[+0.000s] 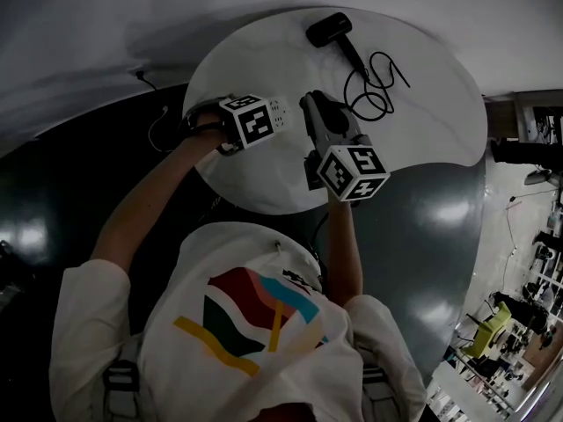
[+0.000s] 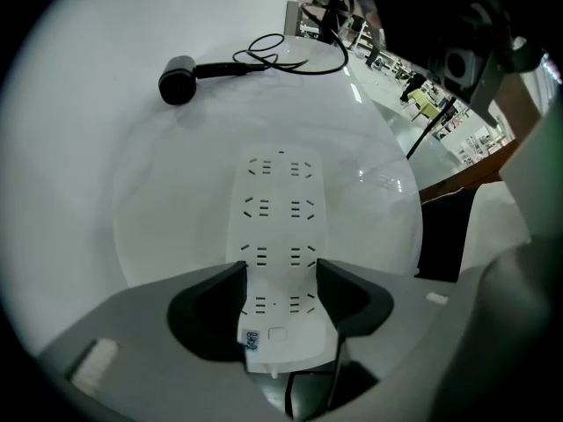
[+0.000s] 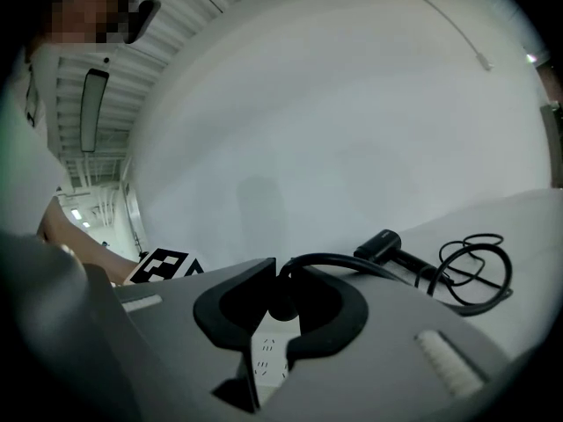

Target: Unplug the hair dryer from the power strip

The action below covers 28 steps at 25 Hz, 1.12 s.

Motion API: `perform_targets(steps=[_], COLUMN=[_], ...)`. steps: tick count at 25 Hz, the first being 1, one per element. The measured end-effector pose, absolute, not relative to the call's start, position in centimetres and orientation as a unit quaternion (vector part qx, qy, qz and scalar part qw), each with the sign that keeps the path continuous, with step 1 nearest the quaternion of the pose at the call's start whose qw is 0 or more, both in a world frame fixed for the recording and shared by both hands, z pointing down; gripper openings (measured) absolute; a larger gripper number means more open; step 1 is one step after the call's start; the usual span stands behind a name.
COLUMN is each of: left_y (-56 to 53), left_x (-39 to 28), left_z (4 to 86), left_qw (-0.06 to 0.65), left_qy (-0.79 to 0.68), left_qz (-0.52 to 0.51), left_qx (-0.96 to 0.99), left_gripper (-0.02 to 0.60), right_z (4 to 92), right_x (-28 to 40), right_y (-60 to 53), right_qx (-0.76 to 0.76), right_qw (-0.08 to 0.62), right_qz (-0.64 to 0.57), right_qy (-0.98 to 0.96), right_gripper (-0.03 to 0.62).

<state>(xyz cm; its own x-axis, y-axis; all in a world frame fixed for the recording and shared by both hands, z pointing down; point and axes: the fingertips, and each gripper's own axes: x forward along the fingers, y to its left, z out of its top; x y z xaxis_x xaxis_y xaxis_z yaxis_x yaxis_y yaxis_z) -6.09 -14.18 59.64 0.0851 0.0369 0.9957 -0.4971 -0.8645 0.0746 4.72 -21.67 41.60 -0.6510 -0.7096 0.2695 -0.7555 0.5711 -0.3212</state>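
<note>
Power strip (image 2: 280,200), white and long, lies flat on our round white bench (image 1: 431,121) near the edge closest to us. Our left gripper (image 2: 280,271) points straight down over its near end, and the jaws press against its two long sides, one on each, so the strip is clamped between them. In the left gripper view we see rows of sockets running away from the jaws along the strip's top face.

Our right gripper (image 3: 285,271) is held nearly level just beside the left one, above the bench. Its jaws are closed on the black plug (image 3: 283,303), which sits pinched between their tips. Through the gap under the plug we see part of the strip's socket face below, with the plug apart from it.

From the plug the black cord (image 3: 339,258) arcs up and over the right jaw and runs across the bench to a loose coil (image 1: 378,86). The black hair dryer (image 1: 328,29) lies on its side at the far edge of the bench, well apart from the strip and both grippers, with the coil between it and us.
</note>
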Motion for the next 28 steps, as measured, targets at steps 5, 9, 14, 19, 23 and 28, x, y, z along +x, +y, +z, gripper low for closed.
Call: perform_targets(steps=[5,9,14,19,23,28], left_y=[-14.2,-14.0,-13.7,-13.9,-14.0,-14.1], left_x=[-6.1,-6.1,-6.6,-6.3,-6.3,-6.3], left_z=[59.9,59.8,59.5,59.7,59.7,59.7], left_qw=[0.203,0.203,0.204,0.205,0.204,0.204], left_qy=[-0.166,-0.166,-0.166,-0.166,-0.168,-0.167], left_qz=[0.654,0.652,0.656,0.658,0.653,0.653], left_qx=[0.709,0.711,0.708,0.706,0.710,0.710], left_gripper=[0.252,0.250,0.250,0.252,0.252,0.252], right_z=[45.0,47.4,48.4,50.8,53.1,56.2], right_x=[6.0,6.7,6.6,6.6,6.3,6.1], right_y=[-20.9,-19.8,-18.6,-17.7,-16.4,-15.1], right_qx=[0.421,0.425,0.423,0.419,0.417,0.421], right_qw=[0.058,0.052,0.050,0.061,0.079,0.111], right_qz=[0.260,0.307,0.332,0.359,0.384,0.406], right_qy=[-0.867,-0.850,-0.842,-0.831,-0.820,-0.803], right_gripper=[0.069,0.069,0.069,0.069,0.069,0.071])
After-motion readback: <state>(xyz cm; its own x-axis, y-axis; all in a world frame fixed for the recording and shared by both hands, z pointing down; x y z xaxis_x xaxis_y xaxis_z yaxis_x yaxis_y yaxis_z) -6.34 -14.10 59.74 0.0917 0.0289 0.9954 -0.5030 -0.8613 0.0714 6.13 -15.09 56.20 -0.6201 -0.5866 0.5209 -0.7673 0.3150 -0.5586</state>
